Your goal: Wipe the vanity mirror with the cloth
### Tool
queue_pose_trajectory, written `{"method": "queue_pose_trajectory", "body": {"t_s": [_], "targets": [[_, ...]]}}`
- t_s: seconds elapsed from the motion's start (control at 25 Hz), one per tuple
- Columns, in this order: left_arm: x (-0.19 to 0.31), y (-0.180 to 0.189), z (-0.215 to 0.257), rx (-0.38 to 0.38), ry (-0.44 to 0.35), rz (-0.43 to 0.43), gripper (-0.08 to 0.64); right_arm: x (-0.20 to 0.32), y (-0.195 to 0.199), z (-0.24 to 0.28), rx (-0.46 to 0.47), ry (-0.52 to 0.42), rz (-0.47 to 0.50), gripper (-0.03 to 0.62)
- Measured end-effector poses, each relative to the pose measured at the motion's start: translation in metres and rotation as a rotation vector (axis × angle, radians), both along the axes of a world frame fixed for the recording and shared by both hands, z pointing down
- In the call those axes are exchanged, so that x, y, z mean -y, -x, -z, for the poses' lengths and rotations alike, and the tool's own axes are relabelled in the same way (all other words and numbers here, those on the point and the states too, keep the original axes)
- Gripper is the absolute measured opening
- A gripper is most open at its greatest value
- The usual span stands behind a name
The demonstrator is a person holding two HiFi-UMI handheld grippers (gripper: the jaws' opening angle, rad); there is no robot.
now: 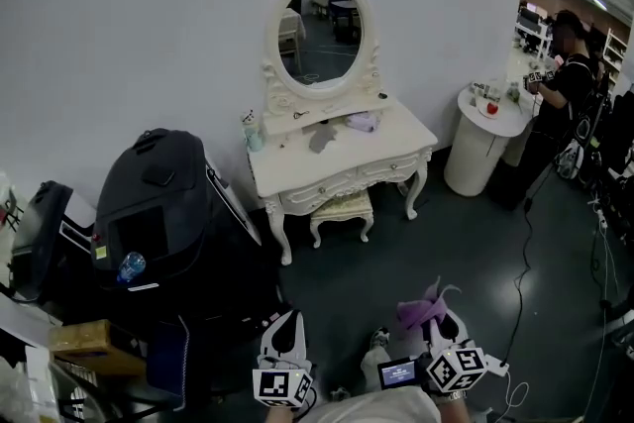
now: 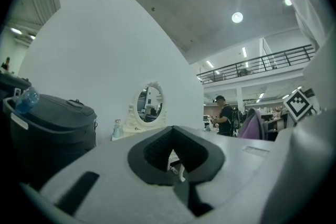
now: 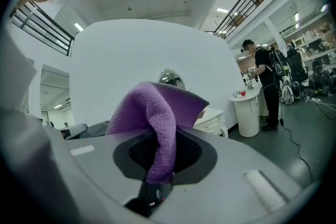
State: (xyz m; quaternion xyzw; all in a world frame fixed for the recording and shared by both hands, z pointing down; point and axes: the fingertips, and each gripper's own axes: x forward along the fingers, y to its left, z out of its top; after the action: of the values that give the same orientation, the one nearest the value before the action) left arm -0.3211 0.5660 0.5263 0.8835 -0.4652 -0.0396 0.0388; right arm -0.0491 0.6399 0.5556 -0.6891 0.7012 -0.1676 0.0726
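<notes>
Pinching the purple cloth [image 3: 152,113] between closed jaws, the right gripper [image 3: 163,152] sits low in the head view (the fabric flops up over the jaws). The left gripper [image 2: 176,157] has its jaws together on nothing. The oval vanity mirror [image 1: 320,33] stands upright on the white dressing table [image 1: 396,139] by the wall, well apart from the cloth.

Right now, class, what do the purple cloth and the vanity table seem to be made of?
Purple cloth: probably fleece or microfibre, matte; its surface is fuzzy and it drapes limply. Vanity table: probably painted wood, cream-white; carved curved legs and moulded drawer fronts suggest it, though moulded resin is possible.
</notes>
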Motion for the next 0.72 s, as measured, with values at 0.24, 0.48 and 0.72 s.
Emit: {"method": "queue_pose_trajectory", "body": {"t_s": [0.24,0.48,0.72], "targets": [[0.064,-0.027,0.004,0.053,-0.004,0.051,0.0,0.082,-0.026,0.004,0.016,-0.019,0.046,0.058],[0.14,-0.075,0.023,0.039,-0.02,0.1,0.0,0.172,-0.068,0.019,0.006,-0.041,0.116,0.058],[0.2,-0.133,0.03,0.042,-0.04,0.126,0.0,0.238,-0.13,0.029,-0.013,-0.066,0.149,0.058]]}}
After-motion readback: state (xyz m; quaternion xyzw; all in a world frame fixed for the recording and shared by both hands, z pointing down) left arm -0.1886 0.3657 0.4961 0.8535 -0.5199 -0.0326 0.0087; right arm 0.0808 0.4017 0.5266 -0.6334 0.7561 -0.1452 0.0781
